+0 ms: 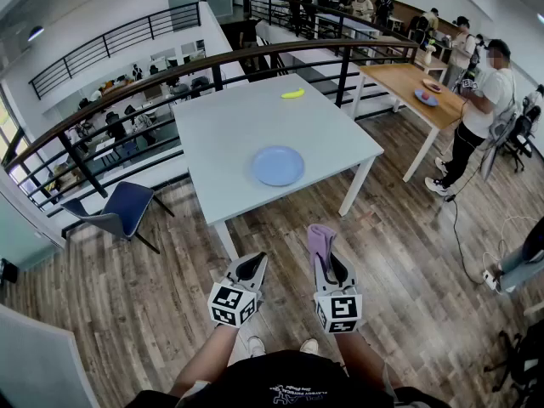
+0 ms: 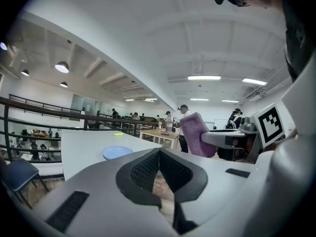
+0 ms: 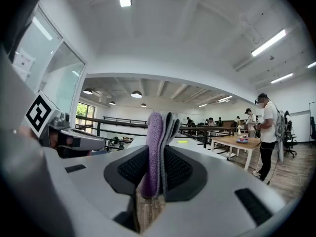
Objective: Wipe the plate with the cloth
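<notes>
Right gripper [image 1: 326, 258] clamps folded purple cloth [image 1: 320, 237]; left gripper [image 1: 254, 263] closed, empty. Round blue plate [image 1: 278, 166] at twelve o'clock on white table [image 1: 229, 121].

A plate [image 1: 278, 166] lies on the bench [image 1: 246, 117] near its front edge, a small curved object [image 1: 292, 93] at the far edge. A chair [image 1: 123, 208] stands left of the bench; before it, the right gripper [image 1: 323, 253] holds the cloth [image 1: 320, 238] between its jaws.
</notes>
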`<state>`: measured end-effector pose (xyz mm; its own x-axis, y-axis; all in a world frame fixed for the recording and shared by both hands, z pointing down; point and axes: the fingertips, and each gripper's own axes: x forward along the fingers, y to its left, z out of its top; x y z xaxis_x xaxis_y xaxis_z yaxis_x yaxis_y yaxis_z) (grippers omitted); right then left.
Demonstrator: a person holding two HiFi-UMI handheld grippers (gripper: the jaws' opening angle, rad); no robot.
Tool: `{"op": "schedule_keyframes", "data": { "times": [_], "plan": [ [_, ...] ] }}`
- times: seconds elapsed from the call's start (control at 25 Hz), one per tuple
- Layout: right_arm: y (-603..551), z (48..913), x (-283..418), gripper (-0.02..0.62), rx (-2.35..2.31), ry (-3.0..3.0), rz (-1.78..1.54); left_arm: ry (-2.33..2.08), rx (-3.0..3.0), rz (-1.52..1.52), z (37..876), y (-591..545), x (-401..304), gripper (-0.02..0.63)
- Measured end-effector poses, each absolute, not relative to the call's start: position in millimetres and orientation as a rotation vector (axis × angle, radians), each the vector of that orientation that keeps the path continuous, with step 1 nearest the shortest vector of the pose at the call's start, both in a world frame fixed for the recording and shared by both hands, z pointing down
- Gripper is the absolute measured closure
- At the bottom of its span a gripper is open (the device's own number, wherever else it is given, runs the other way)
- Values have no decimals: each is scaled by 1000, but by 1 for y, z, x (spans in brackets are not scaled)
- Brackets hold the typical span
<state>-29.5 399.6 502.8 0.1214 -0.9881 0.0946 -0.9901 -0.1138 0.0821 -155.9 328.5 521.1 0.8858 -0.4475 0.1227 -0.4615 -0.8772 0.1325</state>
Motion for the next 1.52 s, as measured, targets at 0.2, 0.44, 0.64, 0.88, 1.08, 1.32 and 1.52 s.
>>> {"op": "schedule_keyframes", "data": {
  "times": [0.2,0.44,0.64,0.88,1.08,1.32,1.52],
  "plan": [
    [399,503,-36,499,2244,-2003,33,-704,2886,142,522,330,-162,591],
    [397,503,-52,499,2231,-2001,21,-696,2879,135,523,326,-176,591],
    [394,504,-61,497,2263,-1980,31,-688,2876,144,526,319,-191,591],
    [389,502,-77,497,2312,-1967,41,-673,2878,143,528,310,-213,591],
    [382,503,-91,495,2326,-1953,34,-660,2881,137,528,301,-230,591],
    [378,501,-105,496,2356,-1919,36,-635,2879,134,527,291,-245,591],
    [379,502,-102,496,2360,-1903,24,-613,2878,128,530,291,-241,591]
  ]
}}
